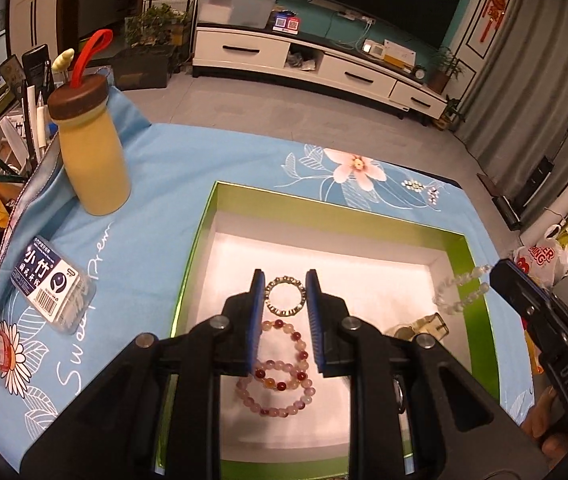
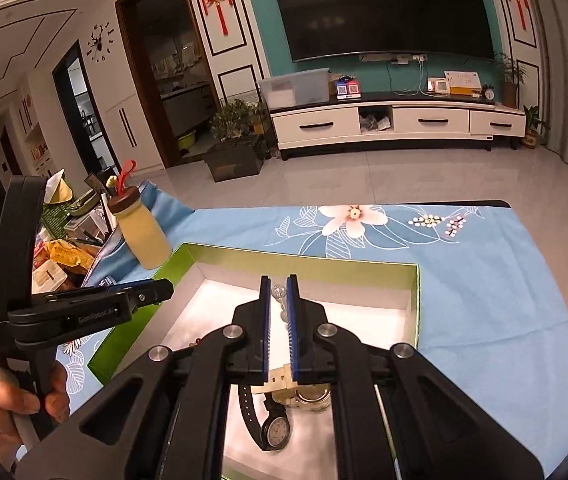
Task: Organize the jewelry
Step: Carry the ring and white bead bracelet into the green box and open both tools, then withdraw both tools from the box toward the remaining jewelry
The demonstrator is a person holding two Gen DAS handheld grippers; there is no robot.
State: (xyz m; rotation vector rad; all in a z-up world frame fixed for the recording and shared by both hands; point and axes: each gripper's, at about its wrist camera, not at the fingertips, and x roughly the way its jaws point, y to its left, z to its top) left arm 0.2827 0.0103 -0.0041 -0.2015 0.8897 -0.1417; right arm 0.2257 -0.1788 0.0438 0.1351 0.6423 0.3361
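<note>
1. Right wrist view showed us, nearest the camera, a black watch [image 2: 276, 434] and a cream-strapped watch [image 2: 280, 380] lying on the white lining of the green box [image 1: 204, 240].
2. Just beyond them, the right hand-held gripper [image 2: 279, 280] had its jaws pinched almost together on a pale bead bracelet [image 1: 459, 286]. In the left wrist view, the bracelet dangled from the tips over the box's right side.
3. The left hand-held gripper [image 1: 284, 276] hovered over the box with only a narrow gap and held nothing. Below it, the pink and red bead bracelets [image 1: 280, 360] and a metal ring bracelet [image 1: 284, 296] lay on the lining.
4. We judged the step in hand to be bringing the pale bracelet into the box. The next move called for lowering it onto bare lining, clear of the watches and the rim, before the jaws opened.
5. Farthest off, a yellow bottle [image 1: 96, 160] stood on the table [image 1: 188, 168], near the box's far left corner and out of the way.
</note>
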